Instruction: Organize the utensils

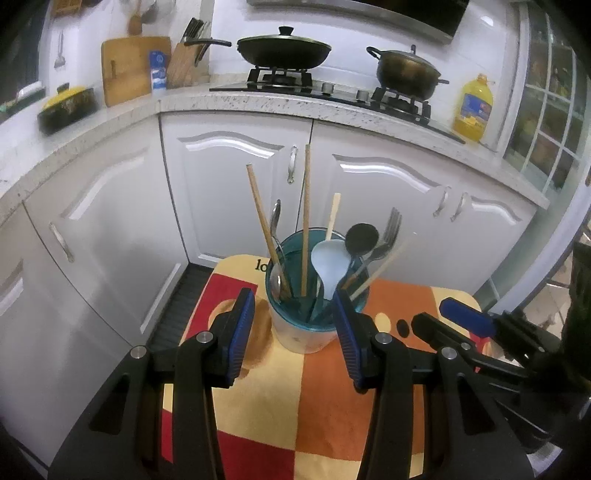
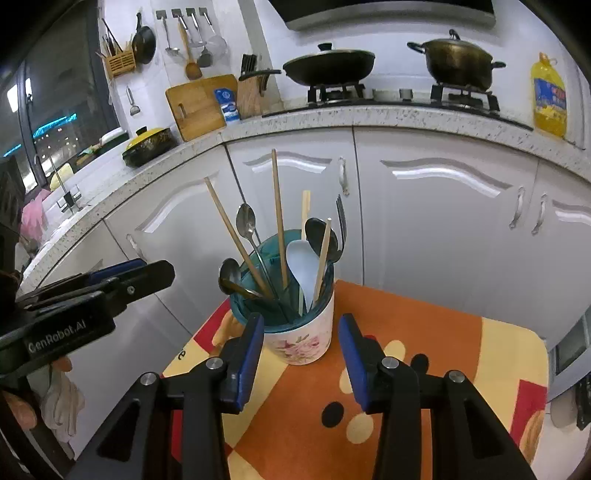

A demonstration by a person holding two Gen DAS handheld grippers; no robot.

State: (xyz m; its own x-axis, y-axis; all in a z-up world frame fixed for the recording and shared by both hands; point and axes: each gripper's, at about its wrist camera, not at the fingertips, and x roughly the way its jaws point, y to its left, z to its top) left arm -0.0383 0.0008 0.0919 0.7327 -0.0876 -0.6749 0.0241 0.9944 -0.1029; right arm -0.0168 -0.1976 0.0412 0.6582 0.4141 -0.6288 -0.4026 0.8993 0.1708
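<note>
On checkered cloth (image 2: 424,317), utensil cup (image 2: 299,332) just ahead of right gripper (image 2: 301,354), jaws apart, empty.

White cabinets (image 2: 436,206) curve under a speckled worktop (image 2: 369,114) — white tiled wall (image 2: 229,33) behind, dark window (image 2: 55,92) at left, glazed door (image 1: 546,110) right.
</note>
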